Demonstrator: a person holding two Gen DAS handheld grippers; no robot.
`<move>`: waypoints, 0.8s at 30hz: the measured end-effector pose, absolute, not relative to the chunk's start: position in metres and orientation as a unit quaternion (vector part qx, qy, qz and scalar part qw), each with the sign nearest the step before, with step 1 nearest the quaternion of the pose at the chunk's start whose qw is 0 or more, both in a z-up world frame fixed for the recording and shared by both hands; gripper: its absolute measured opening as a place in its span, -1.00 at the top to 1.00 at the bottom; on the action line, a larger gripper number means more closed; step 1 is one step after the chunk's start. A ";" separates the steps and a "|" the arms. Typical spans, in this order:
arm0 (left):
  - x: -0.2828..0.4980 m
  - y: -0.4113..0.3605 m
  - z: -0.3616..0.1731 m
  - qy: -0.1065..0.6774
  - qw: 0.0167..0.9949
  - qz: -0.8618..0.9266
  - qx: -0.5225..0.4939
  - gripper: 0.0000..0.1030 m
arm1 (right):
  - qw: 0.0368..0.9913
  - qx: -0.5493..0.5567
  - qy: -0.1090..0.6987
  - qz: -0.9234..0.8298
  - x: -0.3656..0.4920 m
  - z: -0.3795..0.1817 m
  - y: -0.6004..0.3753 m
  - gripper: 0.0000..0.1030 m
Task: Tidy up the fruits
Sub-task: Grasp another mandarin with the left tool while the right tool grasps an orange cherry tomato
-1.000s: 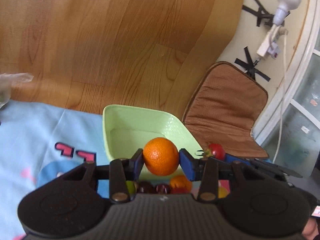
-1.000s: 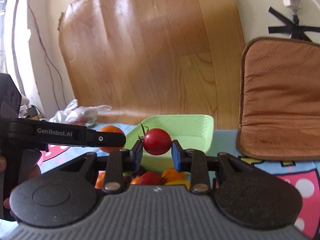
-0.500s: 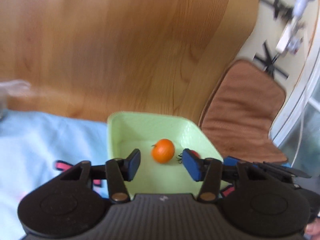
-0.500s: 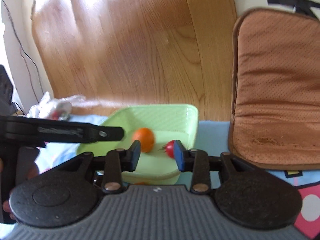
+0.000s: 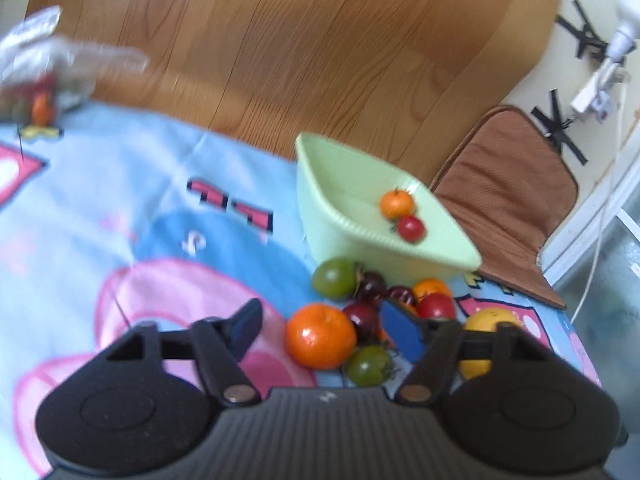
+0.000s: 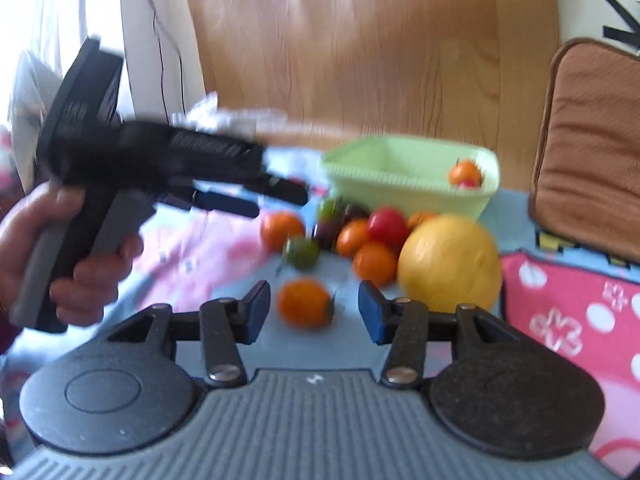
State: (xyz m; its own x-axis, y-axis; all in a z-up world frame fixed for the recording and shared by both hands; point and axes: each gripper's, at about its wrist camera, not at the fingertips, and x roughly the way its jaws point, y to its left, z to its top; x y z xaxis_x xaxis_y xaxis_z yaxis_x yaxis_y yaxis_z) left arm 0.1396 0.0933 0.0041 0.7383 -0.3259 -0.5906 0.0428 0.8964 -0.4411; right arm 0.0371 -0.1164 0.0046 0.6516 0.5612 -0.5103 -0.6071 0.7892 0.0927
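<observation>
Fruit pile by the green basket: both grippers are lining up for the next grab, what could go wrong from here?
The fruits touch each other, so closing the left gripper on the big orange may nudge the green tomato and dark plums into rolling. The right gripper, framing a lone orange tomato, works close to the left one; they could collide.

Left claw (image 5: 326, 326) open above orange (image 5: 321, 335); bowl (image 5: 440, 254) holds two fruits.
</observation>
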 end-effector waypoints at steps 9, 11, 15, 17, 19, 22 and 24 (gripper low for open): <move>0.094 0.090 0.008 0.330 0.922 -0.083 -0.182 0.26 | 0.909 -0.071 0.275 0.305 0.044 -0.003 -0.099 0.15; 0.078 0.091 0.008 0.331 0.922 -0.086 -0.184 0.26 | 0.907 -0.064 0.274 0.313 0.039 -0.004 -0.099 0.15; 0.046 0.084 0.005 0.332 0.922 -0.095 -0.174 0.26 | 0.901 -0.060 0.275 0.331 0.016 -0.007 -0.105 0.15; 0.030 0.078 0.005 0.322 0.926 -0.102 -0.167 0.26 | 0.900 -0.060 0.273 0.334 0.005 -0.007 -0.109 0.15; 0.019 0.072 0.005 0.327 0.923 -0.110 -0.169 0.26 | 0.901 -0.053 0.270 0.336 -0.007 -0.007 -0.117 0.15; 0.003 0.060 0.003 0.322 0.925 -0.123 -0.158 0.26 | 0.902 -0.051 0.272 0.331 -0.020 -0.009 -0.122 0.15; -0.003 0.054 0.003 0.320 0.927 -0.128 -0.150 0.26 | 0.905 -0.055 0.267 0.325 -0.026 -0.010 -0.123 0.15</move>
